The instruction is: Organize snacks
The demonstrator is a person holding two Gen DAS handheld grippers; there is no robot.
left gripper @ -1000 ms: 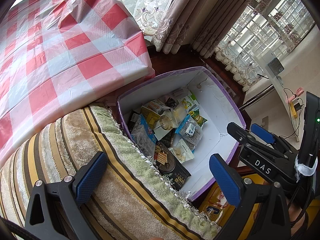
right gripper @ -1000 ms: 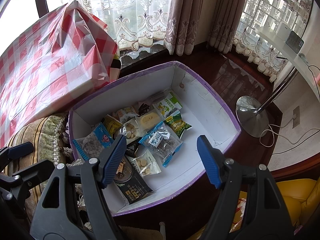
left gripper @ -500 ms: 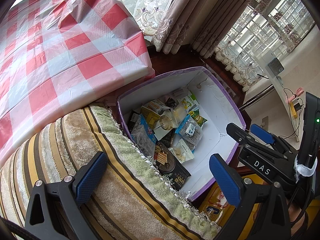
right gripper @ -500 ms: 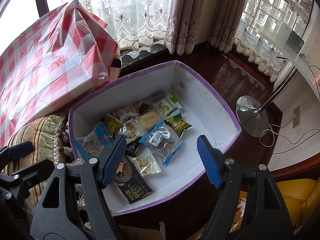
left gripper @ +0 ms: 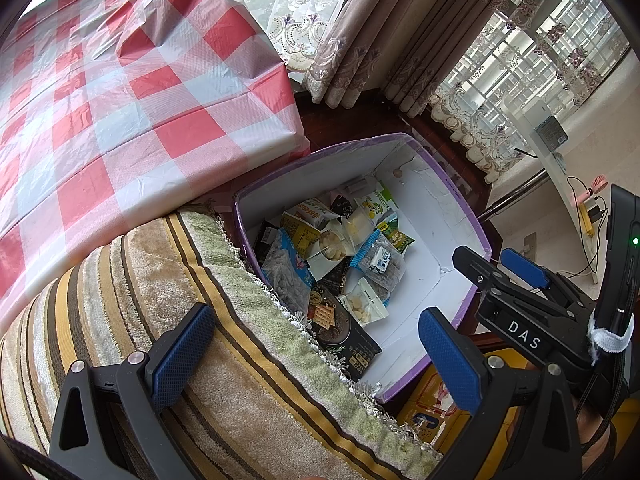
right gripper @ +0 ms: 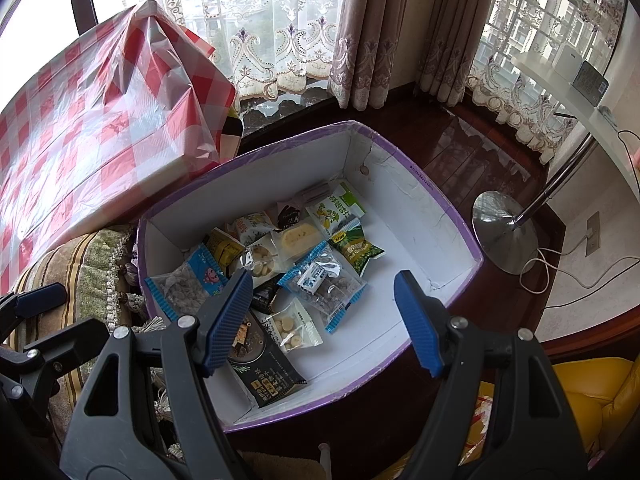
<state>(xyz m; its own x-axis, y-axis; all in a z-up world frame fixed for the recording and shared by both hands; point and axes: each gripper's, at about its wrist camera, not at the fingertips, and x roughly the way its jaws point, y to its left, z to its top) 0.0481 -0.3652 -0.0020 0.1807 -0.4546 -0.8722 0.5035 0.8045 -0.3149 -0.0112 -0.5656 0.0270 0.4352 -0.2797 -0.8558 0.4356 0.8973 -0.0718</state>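
A white box with a purple rim point(right gripper: 452, 216) point(left gripper: 452, 188) sits on the dark floor and holds several snack packets. Among them are a green pea packet point(right gripper: 358, 249), a clear blue-edged bag point(right gripper: 326, 280) point(left gripper: 380, 258), a small cracker bag point(right gripper: 291, 329) and a black packet point(right gripper: 266, 364) point(left gripper: 344, 332). My right gripper point(right gripper: 320, 320) hangs above the box's near side, open, nothing between its blue pads. My left gripper point(left gripper: 316, 354) is open over a striped cushion point(left gripper: 168, 300), beside the box, holding nothing. In the left wrist view the right gripper point(left gripper: 516, 280) shows at the right.
A table under a red and white checked cloth point(left gripper: 100, 92) point(right gripper: 80, 128) stands to the left of the box. Curtains point(right gripper: 372, 32) hang behind. A metal stand base point(right gripper: 504, 232) and white cables lie on the floor to the right. A yellow seat point(right gripper: 592, 404) is at lower right.
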